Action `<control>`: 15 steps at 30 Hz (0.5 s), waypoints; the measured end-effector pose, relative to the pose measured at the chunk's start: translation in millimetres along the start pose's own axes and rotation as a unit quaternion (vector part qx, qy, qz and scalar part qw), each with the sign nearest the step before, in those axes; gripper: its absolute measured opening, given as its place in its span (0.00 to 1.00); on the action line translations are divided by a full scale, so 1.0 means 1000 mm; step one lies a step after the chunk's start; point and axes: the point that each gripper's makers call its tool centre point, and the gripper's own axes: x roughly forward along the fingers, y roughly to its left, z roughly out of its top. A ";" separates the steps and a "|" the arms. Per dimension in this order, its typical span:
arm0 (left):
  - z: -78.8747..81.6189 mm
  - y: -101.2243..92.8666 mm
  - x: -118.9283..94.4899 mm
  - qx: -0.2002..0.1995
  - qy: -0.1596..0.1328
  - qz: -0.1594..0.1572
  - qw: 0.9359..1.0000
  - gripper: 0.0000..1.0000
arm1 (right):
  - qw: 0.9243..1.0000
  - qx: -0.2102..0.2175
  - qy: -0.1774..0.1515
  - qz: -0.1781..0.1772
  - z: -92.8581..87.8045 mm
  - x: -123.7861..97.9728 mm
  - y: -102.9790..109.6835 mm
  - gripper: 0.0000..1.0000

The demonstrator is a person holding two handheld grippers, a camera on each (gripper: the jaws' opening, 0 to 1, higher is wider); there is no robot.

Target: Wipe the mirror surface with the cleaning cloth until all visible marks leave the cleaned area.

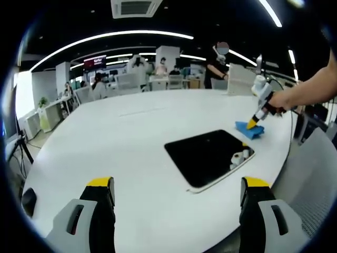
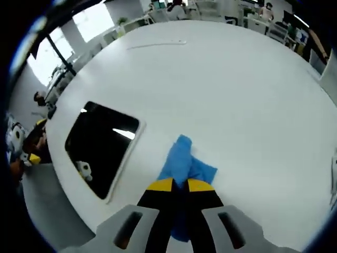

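A large white rounded counter (image 1: 131,137) is taking up the foreground. Overhead, long curved light strips (image 1: 110,38) are glowing against a dark ceiling, and a square ceiling vent (image 1: 136,7) is sitting above. Behind the counter, desks and chairs (image 1: 168,81) are standing in an open office, with several people standing or sitting among them. Bright windows (image 2: 92,20) are letting in daylight on one side.

My left gripper view looks level across the table (image 1: 131,137) from its near edge; my right gripper view stares down close. Both share the mirror (image 1: 208,155) and cloth (image 2: 184,163).
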 end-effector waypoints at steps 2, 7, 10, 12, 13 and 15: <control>0.000 0.000 0.000 0.000 0.000 0.000 1.000 1.00 | 1.000 -0.024 -0.010 -0.013 0.001 -0.004 -0.003 0.07; -0.001 0.001 0.001 0.000 0.001 -0.001 1.000 1.00 | 0.993 -0.086 -0.080 -0.031 0.019 -0.014 -0.007 0.35; -0.001 0.001 0.001 0.000 0.001 0.000 1.000 1.00 | 0.990 -0.088 -0.107 -0.020 0.026 -0.025 -0.006 0.53; 0.000 0.001 0.001 -0.002 0.000 0.000 1.000 1.00 | 0.989 -0.089 -0.118 -0.017 0.028 -0.032 -0.006 0.67; 0.000 0.001 0.001 -0.004 0.000 0.001 1.000 1.00 | 0.987 -0.088 -0.130 -0.014 0.030 -0.036 -0.008 0.71; -0.001 0.001 0.000 -0.007 0.000 0.000 1.000 1.00 | 0.986 -0.086 -0.139 -0.015 0.028 -0.043 -0.010 0.83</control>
